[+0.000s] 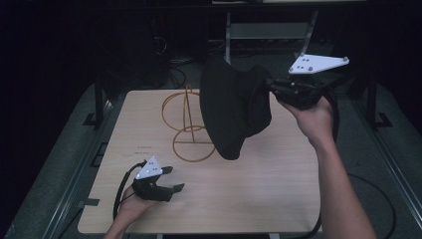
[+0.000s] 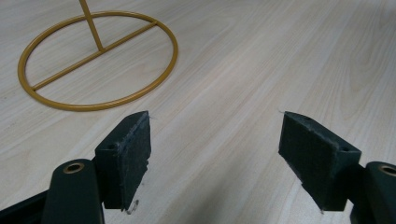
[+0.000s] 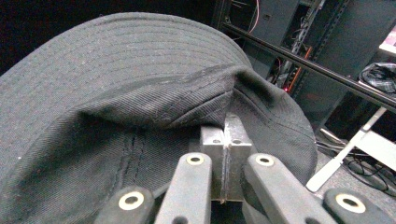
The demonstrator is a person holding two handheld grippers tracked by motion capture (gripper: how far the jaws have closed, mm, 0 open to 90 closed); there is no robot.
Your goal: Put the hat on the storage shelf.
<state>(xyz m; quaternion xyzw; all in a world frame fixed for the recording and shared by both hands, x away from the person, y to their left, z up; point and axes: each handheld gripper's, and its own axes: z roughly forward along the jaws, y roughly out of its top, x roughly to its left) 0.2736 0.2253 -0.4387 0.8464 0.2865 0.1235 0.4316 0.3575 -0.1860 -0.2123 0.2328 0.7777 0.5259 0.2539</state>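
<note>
While the right gripper [image 1: 272, 88] is held up over the far right of the pale wooden table [image 1: 278, 199], its jaws are pinched tight on the edge of a black cotton bucket hat [image 1: 234, 107], which hangs in the air above the tabletop, brim downward. From the high view the hat dangles just to the right of a thin gold wire stand [image 1: 188, 124], two rings joined by an upright rod, and it hides part of that stand. The right gripper view brings in what the overhead one cannot: the ribbed stitching of the brim, the twill weave of the cloth [image 3: 130, 107], and the two pads pressed flat together with the fabric folded over them. Behind the hat it shows dark racks and cables.

The left gripper [image 1: 174, 180] rests low near the table's front left corner, its jaws spread wide with nothing between them. The left gripper view shows bare wood grain between the pads [image 2: 133, 149], and beyond them the stand's round gold base ring [image 2: 98, 60] with its crossbar, lying flat on the table. Nothing sits inside that ring.
</note>
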